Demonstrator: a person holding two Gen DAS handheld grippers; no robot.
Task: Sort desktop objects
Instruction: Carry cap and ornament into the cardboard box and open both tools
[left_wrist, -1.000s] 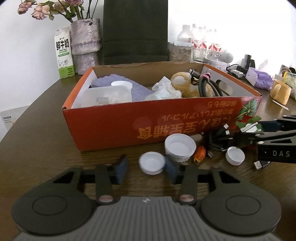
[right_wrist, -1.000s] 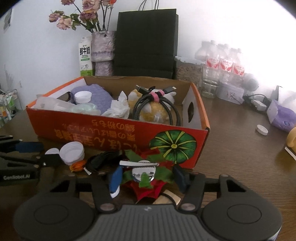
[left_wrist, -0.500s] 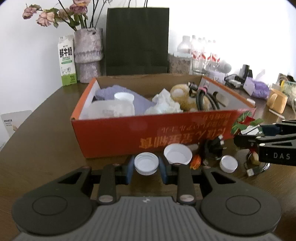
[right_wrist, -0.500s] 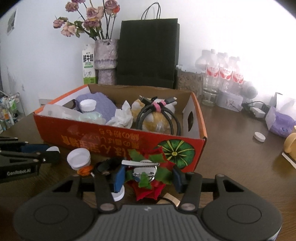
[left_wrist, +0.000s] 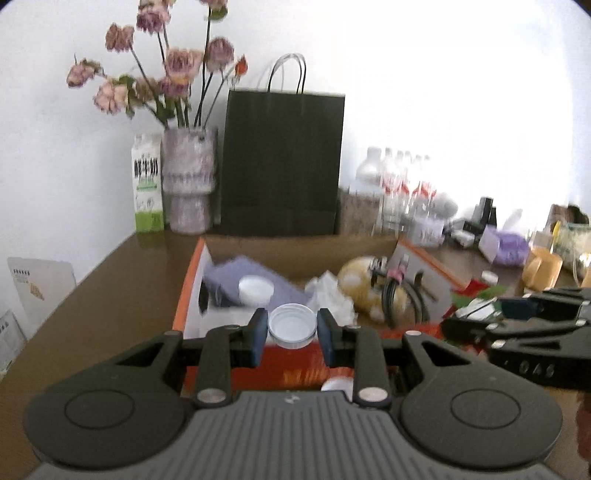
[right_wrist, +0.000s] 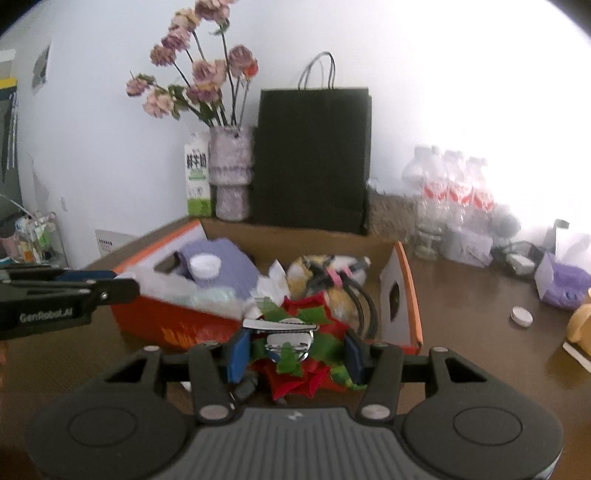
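We've got the left gripper (left_wrist: 291, 334) clamped on a white cap (left_wrist: 291, 329) and the right gripper (right_wrist: 293, 349) gripping a red flower clip (right_wrist: 295, 354), both up at the orange box's (left_wrist: 295, 365) front edge.

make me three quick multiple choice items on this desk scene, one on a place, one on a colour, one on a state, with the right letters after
1. Where does the black paper bag stand?
A. behind the orange box
B. inside the box
C. lying flat in front of the box

2. What colour is the cap in the left gripper?
A. red
B. white
C. green

3. What is the state of the right gripper?
A. open and empty
B. shut on the red and green flower clip
C. shut on a bottle

Answers: 1 A, the bag rises upright beyond the box's far wall. 2 B, the cap between the pads is white. 3 B, the clip sits between the blue pads, off the table.
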